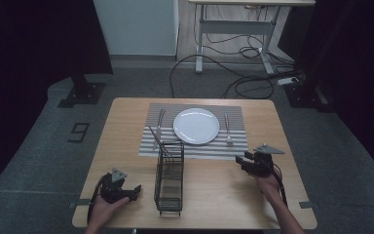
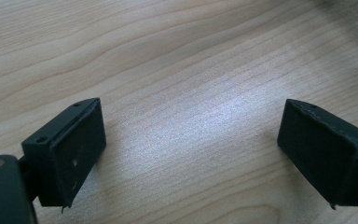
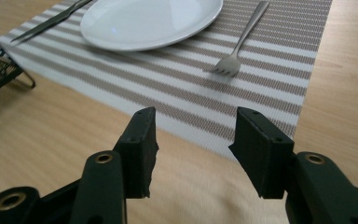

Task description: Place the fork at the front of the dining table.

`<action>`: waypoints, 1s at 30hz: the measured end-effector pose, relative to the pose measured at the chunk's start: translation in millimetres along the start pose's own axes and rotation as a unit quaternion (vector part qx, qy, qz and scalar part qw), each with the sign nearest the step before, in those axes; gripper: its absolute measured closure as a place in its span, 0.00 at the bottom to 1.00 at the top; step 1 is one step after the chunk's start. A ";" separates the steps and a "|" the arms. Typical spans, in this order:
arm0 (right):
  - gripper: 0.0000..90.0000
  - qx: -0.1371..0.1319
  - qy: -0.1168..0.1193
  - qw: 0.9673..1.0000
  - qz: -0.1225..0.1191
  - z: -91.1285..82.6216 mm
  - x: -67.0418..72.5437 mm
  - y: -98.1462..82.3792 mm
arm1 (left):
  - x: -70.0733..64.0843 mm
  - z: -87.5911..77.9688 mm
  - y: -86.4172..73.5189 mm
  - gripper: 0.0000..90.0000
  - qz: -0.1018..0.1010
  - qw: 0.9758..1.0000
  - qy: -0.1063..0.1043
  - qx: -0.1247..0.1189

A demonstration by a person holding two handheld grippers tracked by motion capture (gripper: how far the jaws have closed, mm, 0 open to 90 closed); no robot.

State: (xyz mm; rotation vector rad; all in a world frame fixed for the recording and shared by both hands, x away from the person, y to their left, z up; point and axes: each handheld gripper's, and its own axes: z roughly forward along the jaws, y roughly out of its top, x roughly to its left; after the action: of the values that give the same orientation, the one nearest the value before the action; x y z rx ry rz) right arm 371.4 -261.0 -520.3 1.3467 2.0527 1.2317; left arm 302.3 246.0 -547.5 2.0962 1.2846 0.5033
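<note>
While both tools rest idle, worth judging the likely next step: collecting cutlery.

- Left gripper (image 1: 135,189): jaws spread wide over bare wooden table (image 1: 214,185), pinching nothing.
- Right gripper (image 3: 193,149): jaws apart, empty, facing fork (image 3: 242,39) on striped placemat (image 3: 270,93), beside white plate (image 3: 151,21).
- Wire cutlery basket (image 1: 169,178): between grippers.
- Best approach: straddle the handle crosswise, low, clear of the tines.
</note>
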 end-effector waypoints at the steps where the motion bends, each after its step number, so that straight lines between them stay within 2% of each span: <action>1: 0.54 0.001 0.000 1.000 -0.002 -3.0 0.3 -2.3 | 0.0 0.0 0.0 0.08 0.000 1.000 0.000 0.000; 15: 0.52 0.018 -0.003 1.000 -0.022 -35.0 3.3 -35.3 | -0.8 -0.1 -0.1 0.08 -0.003 1.000 0.003 0.000; 21: 0.52 0.032 -0.001 0.999 -0.019 -37.0 2.6 -50.9 | -0.9 -0.1 -0.1 0.08 -0.003 1.000 0.003 0.000; 30: 0.51 0.033 -0.007 0.999 -0.006 -36.5 -1.3 -52.3 | -0.3 0.1 0.2 0.08 0.000 1.000 0.000 0.000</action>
State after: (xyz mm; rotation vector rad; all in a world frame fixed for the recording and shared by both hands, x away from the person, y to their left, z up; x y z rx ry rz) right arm 318.2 -286.7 -544.5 1.3672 2.1046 1.1563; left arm 302.4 245.5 -547.5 2.0958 1.2859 0.5033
